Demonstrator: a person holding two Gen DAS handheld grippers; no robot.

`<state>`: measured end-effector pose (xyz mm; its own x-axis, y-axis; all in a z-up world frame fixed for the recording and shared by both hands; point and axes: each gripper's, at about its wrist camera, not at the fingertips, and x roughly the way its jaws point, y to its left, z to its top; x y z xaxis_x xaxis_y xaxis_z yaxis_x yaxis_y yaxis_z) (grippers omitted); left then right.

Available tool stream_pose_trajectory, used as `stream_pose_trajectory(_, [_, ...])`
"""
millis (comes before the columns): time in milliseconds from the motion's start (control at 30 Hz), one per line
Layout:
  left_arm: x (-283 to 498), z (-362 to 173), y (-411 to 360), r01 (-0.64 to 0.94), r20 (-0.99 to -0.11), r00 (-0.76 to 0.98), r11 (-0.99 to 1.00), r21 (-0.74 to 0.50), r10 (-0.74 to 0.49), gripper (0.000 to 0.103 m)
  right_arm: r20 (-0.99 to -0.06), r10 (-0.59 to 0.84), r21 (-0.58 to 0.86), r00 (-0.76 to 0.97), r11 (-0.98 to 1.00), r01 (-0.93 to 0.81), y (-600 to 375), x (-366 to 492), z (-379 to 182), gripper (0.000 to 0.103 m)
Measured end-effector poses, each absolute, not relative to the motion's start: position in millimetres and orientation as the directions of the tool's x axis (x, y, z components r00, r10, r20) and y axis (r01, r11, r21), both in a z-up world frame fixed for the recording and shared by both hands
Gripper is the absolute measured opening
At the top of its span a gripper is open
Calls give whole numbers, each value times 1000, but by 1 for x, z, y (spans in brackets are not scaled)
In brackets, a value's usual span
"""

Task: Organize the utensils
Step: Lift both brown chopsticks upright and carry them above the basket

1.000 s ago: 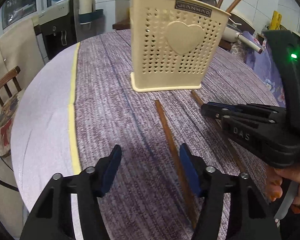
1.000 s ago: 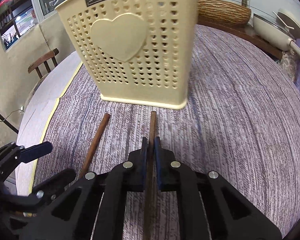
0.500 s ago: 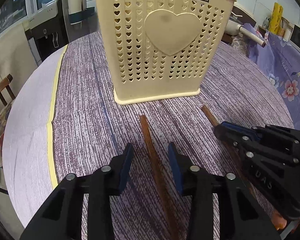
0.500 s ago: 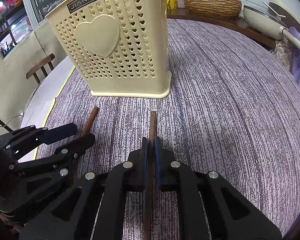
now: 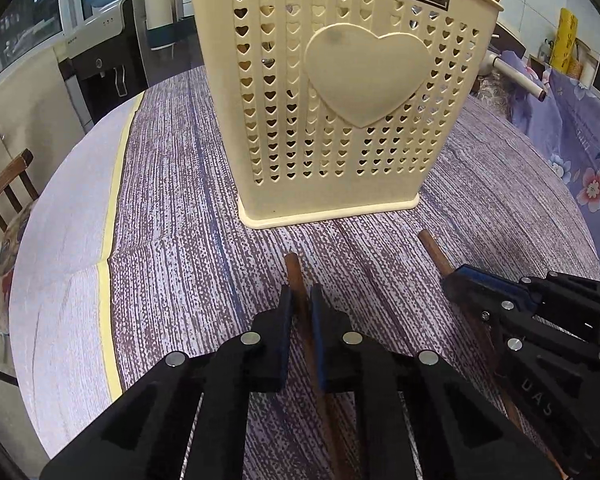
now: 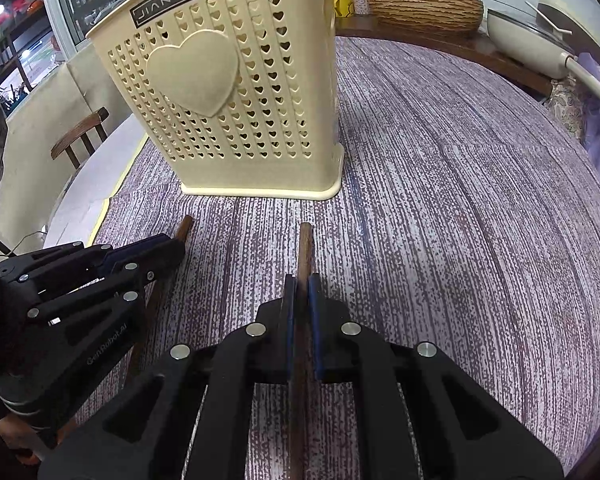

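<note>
Left wrist view: the left tongs (image 5: 300, 308) are closed on a brown chopstick (image 5: 294, 276). Its long axis runs along the fingers, tip pointing at the base of the cream holder (image 5: 340, 120), just short of it on the table (image 5: 172, 208). Whether the stick is lifted cannot be told.

Right wrist view: the right tongs (image 6: 301, 294) clamp a second chopstick (image 6: 305, 248), likewise aimed toward the holder's right corner. Neither arm is clearly nearer; both sticks must be raised upright to enter.
</note>
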<state>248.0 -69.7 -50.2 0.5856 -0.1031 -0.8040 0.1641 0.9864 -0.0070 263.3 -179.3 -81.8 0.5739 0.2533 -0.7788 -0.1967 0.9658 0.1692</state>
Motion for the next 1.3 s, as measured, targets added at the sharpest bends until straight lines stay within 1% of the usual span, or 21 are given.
stream_pose_trajectory(300, [249,-50,-70,155,-807,580,988,-29,-114,9,-779,251,161,575,966,-203,-173,264,-81,8])
stream_pose_trajectory(433, [250,-49,-65,146,-805,576,987,-67,-140,9,-769,266,177,581,962,-207,-173,263,-80,8])
stream_pose_trajectory(567, [247,-40,-58,145,-785,597,984,-99,-167,9,-746,287,194,600,957,-215,-176,259,-73,8])
stream_pose_trajectory(800, [225,-5,-45,178,-700,670,969,-171,-247,9,-665,357,241,656,934,-265,-182,242,-44,8])
stream_pose_trajectory(967, [204,29,-33,200,-619,732,959,-203,-284,8,-578,414,262,703,910,-321,-187,221,-10,8])
stream_pose_trajectory(1200, [179,66,-26,239,-524,790,947,-213,-317,8,-472,472,235,745,881,-410,-192,189,33,8])
stream_pose_trajectory(1300, [169,76,-22,249,-495,806,944,-216,-325,8,-450,488,226,748,872,-434,-193,178,46,8])
